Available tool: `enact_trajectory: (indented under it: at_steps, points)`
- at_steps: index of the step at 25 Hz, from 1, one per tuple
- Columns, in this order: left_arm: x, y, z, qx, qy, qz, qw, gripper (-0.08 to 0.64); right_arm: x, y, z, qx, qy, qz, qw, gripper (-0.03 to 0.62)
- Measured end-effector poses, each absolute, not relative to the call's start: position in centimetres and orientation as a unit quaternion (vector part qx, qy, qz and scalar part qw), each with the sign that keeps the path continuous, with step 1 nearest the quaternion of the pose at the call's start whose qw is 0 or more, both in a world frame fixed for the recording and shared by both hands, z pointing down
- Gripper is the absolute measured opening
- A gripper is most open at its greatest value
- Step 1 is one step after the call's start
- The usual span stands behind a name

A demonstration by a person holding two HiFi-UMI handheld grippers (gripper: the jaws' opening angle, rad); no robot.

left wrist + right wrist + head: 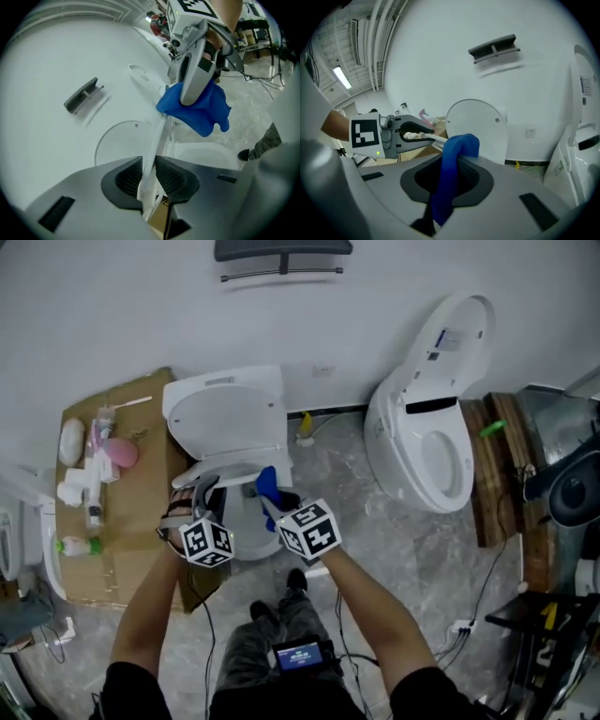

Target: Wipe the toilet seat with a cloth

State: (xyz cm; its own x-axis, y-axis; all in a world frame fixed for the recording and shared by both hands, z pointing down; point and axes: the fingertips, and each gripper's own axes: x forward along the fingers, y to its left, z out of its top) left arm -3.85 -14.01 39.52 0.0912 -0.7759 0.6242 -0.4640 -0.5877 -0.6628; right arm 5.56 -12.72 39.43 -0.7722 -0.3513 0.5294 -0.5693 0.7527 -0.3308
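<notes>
A white toilet stands in the middle of the head view with its lid (228, 412) raised against the wall. My left gripper (200, 493) is shut on the thin edge of the toilet seat (162, 133), which runs between its pads and is lifted off the bowl. In the left gripper view that edge sits squeezed in my left gripper (149, 175). My right gripper (273, 499) is shut on a blue cloth (266, 481) just right of the seat. The cloth (457, 149) hangs out over my right gripper (453, 172), with the left gripper (423, 134) beyond it.
A second white toilet (429, 441) with its lid up stands to the right, beside a wooden pallet (499, 465). To the left, a cardboard sheet (131, 521) holds bottles and cleaning items. Cables (473, 610) trail over the grey floor. The person's legs are below the grippers.
</notes>
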Motion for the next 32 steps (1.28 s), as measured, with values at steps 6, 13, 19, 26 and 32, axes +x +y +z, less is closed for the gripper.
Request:
enact_trajectory:
  at_steps: [6,13,19,26,32]
  points:
    - [-5.4,-19.6,37.0,-0.708,0.467,-0.519,0.111,0.114,3.1,-17.6,37.8,0.228,-0.918,0.224,0.234,0.054]
    - [-7.8,-25.8,35.5,-0.704,0.489,-0.504,0.11,0.132,-0.8,-22.0,36.2,0.223,-0.924,0.207,0.229,0.054]
    - [-9.1,-30.6,34.8,-0.715,0.483,-0.491,0.118,0.135,-3.1,-27.1,36.2,0.256,-0.913,0.228,0.223,0.054]
    - [-10.1,-32.7,34.7,-0.732,0.469,-0.477,0.134,0.135,-5.1,-31.9,36.7,0.298,-0.897,0.235,0.226,0.054]
    - [-12.8,-32.2,34.4,-0.733,0.502,-0.445,0.118,0.133,-6.1,-34.2,36.4,0.33,-0.894,0.212,0.217,0.054]
